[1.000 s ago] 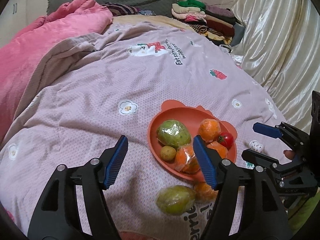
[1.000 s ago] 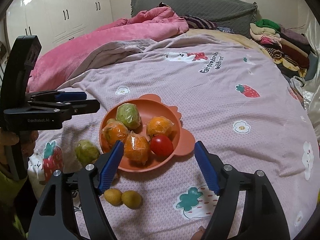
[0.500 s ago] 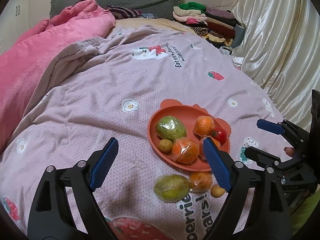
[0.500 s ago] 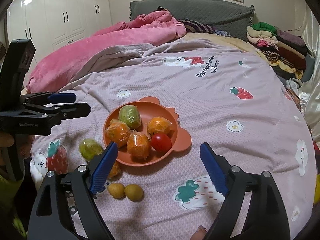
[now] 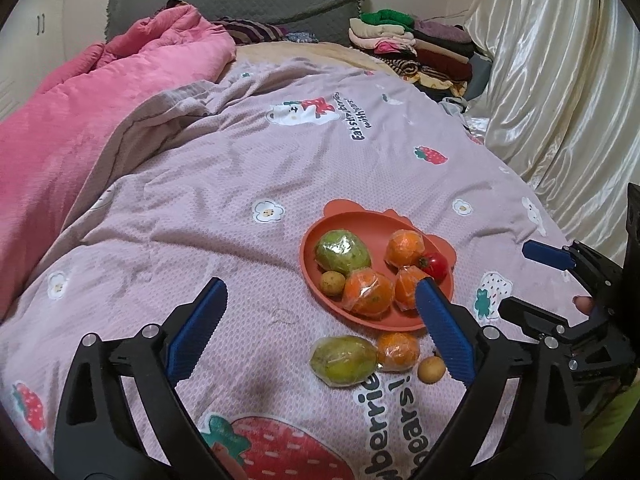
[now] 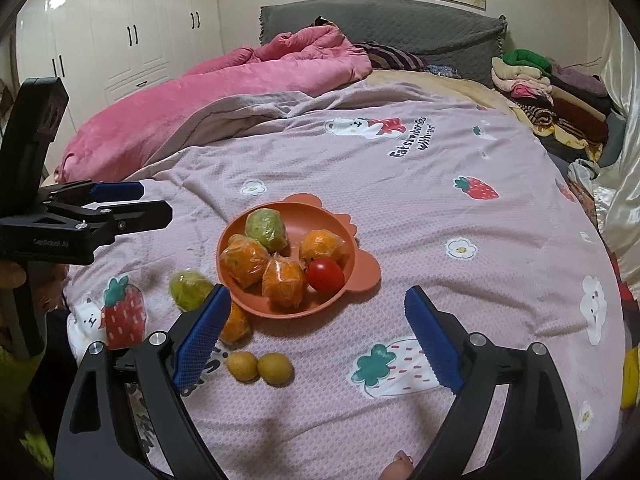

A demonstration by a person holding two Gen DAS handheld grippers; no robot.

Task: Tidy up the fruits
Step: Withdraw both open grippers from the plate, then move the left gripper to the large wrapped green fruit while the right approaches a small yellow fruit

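An orange bear-eared plate (image 5: 360,224) on the purple bedsheet holds a wrapped green fruit (image 5: 342,251), three wrapped oranges, a tomato (image 5: 434,264) and one small yellow fruit (image 5: 333,283). Loose on the sheet just in front of it lie a green fruit (image 5: 343,360), an orange (image 5: 398,351) and two small yellow fruits (image 6: 242,366). My left gripper (image 5: 320,284) hovers over the plate's near left side, its jaws opening with nothing between them. My right gripper (image 6: 318,292) hangs wide open and empty over the plate's near right side.
A pink quilt (image 5: 100,112) is heaped along the left of the bed. Folded clothes (image 5: 412,48) are stacked at the far right by the grey headboard (image 6: 400,28). A shiny curtain (image 5: 560,92) hangs along the right, white wardrobes (image 6: 120,40) at the left.
Both grippers' jaws have spread wider and both have drawn back from the plate, so it looks smaller and more of the loose fruit shows. No fruit has moved.
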